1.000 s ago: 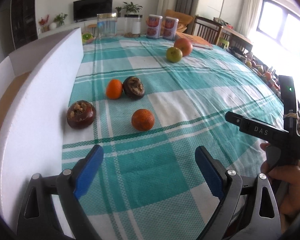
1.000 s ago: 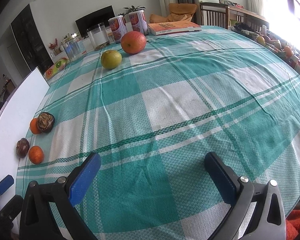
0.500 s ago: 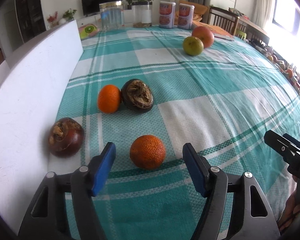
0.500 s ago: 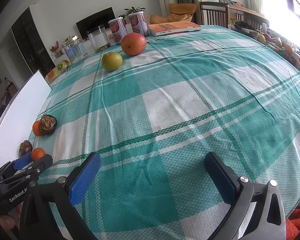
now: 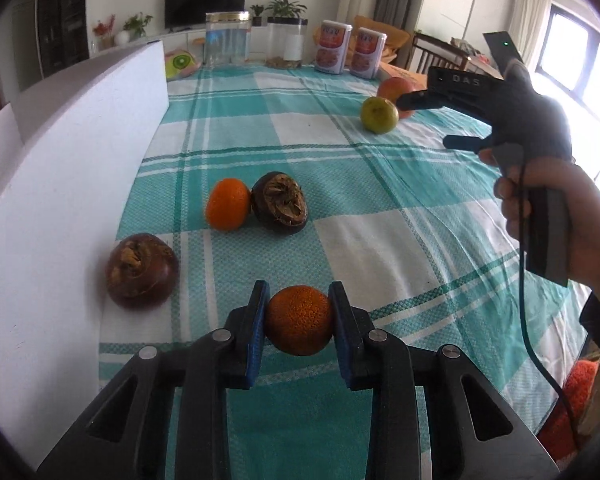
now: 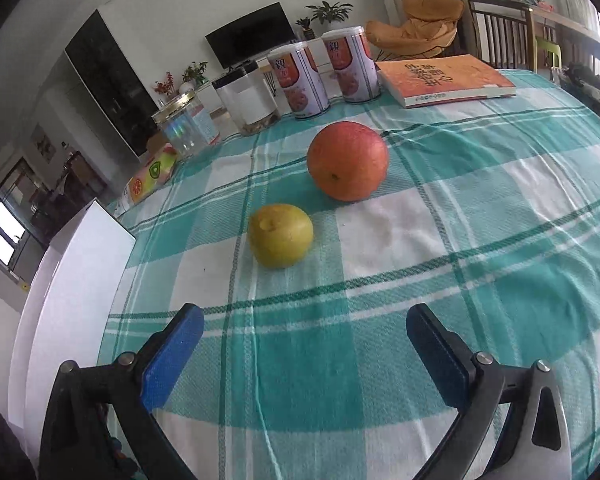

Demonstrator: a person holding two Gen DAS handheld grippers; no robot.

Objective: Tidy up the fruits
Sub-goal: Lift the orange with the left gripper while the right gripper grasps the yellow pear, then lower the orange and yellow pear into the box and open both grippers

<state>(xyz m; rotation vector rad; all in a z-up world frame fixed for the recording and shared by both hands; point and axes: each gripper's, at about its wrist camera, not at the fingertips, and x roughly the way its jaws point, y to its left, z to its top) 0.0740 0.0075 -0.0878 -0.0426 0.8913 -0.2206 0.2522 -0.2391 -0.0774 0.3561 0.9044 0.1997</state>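
Note:
My left gripper [image 5: 299,312] is shut on a small orange [image 5: 299,320] on the checked tablecloth. Beyond it lie a second small orange [image 5: 227,203] touching a dark brown mangosteen [image 5: 281,203], and another mangosteen [image 5: 141,270] beside the white foam board. A yellow-green fruit [image 5: 379,114] and a large red-orange fruit [image 5: 394,87] lie farther back. My right gripper [image 6: 302,338] is open and empty, short of the yellow-green fruit [image 6: 280,235] and the red-orange fruit [image 6: 348,166]. It also shows in the left wrist view [image 5: 440,120], held in a hand.
A white foam board [image 5: 68,168] runs along the table's left edge. Two clear jars [image 6: 216,116], two printed cans [image 6: 324,74], an orange book [image 6: 444,80] and a fruit-print box [image 6: 152,172] stand at the far end. Chairs stand behind the table.
My left gripper has moved forward and closed on the near small orange. My right gripper has moved forward and left toward the yellow-green and red-orange fruits, still open.

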